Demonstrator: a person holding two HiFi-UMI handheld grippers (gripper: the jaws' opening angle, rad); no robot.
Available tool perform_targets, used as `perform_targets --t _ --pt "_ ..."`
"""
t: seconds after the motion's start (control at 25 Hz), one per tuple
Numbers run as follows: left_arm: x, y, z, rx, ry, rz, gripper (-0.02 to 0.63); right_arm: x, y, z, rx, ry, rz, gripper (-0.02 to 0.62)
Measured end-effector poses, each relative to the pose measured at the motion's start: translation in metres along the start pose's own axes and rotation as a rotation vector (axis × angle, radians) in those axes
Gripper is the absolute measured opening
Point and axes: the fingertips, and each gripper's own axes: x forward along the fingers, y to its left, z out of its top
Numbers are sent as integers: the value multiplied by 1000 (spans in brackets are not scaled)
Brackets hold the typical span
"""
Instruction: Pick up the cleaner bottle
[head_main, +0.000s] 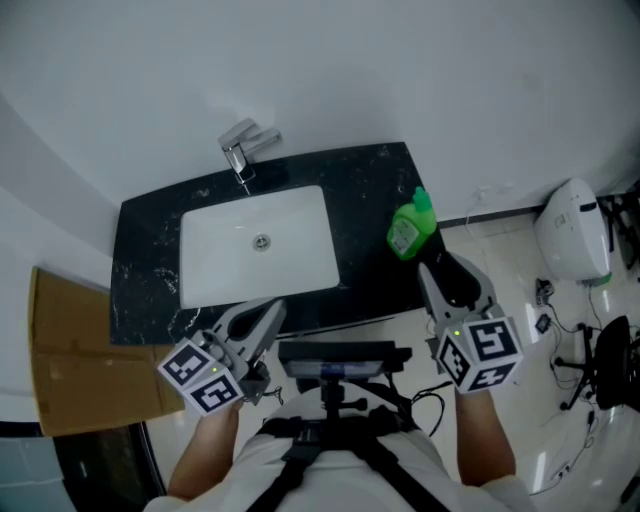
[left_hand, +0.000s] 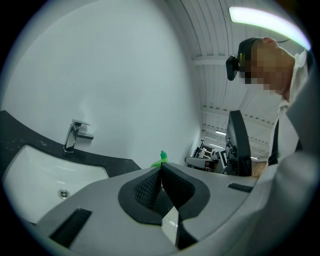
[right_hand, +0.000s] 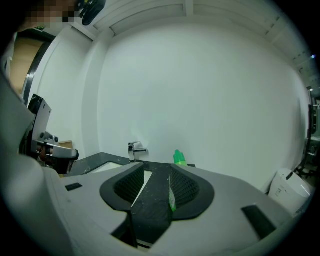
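1. One black counter (head_main: 150, 260) runs along the white wall, with one white sink (head_main: 215, 255) sunk in its middle.
2. One sheet of cardboard (head_main: 70, 350) lies off the counter's left end.
3. Two grippers are in play. The right gripper (head_main: 450, 272) is just off the counter's right front edge, with its jaws parted and nothing between them; counter and sink show through the gap. The left gripper (head_main: 268, 312) is in front of the sink, with its jaws pressed together and nothing held.
4. One green cleaner bottle (head_main: 412, 225) stands upright, cap up, at the counter's right end.
5. One tap (head_main: 240, 150) stands behind the sink.
6. The bottle lies near and ahead of the right gripper, a little right of its gap. It is well apart from the left, so I judge the right should take it across its upright body.
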Motion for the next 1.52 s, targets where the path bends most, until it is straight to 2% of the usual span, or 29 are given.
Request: perform_targets --t 0.56,1.16,1.52 --pt "4 -4 -12 -23 21 2 -5 17 -19 -37 -28 15 -64 167" --pt "6 -5 -17 -32 36 9 -5 32 -30 -68 -15 65 -73 167" --pt "7 -4 -19 -37 41 25 -5 45 -35 -88 -50 102 -80 167"
